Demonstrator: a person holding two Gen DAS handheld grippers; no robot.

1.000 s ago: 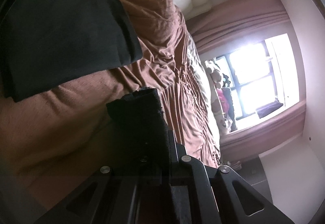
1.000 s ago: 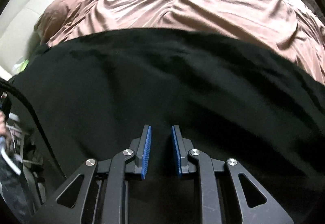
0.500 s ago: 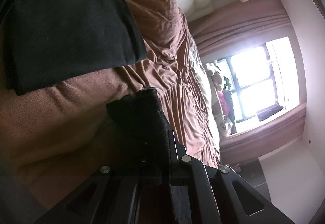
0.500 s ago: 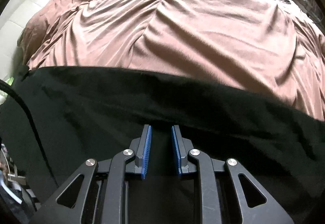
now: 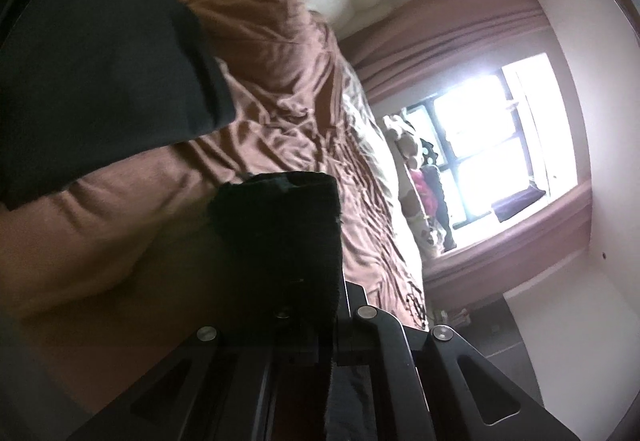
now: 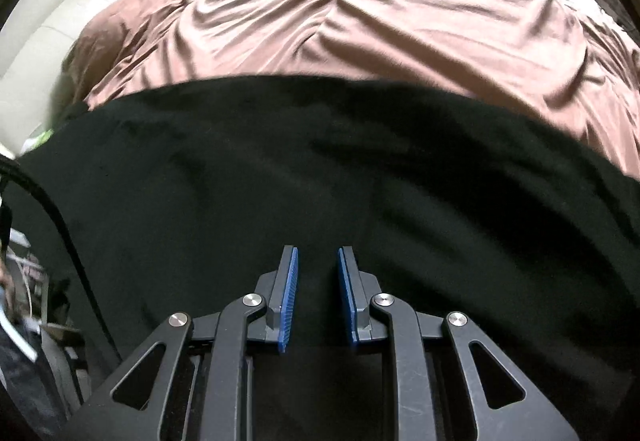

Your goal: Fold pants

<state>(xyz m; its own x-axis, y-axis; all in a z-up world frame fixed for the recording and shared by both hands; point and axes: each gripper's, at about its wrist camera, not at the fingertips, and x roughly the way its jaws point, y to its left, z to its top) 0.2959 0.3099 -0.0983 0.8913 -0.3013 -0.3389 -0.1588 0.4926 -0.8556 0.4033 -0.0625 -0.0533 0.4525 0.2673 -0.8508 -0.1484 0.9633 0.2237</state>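
Since last frame black pants (image 6: 304,177) cover more brown bedspread (image 6: 360,17); my left gripper (image 5: 304,241) clamped on pants fold, right gripper (image 6: 318,273) narrow gap, pads clear of fabric

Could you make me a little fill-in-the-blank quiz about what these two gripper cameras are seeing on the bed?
1. The pants being folded are ____ in colour.
2. They lie on a bed cover that is ____ in colour.
3. The left gripper is shut on a piece of the ____.
4. The ridged pads of the right gripper are ____ in colour.

Missing words: black; brown; pants; blue
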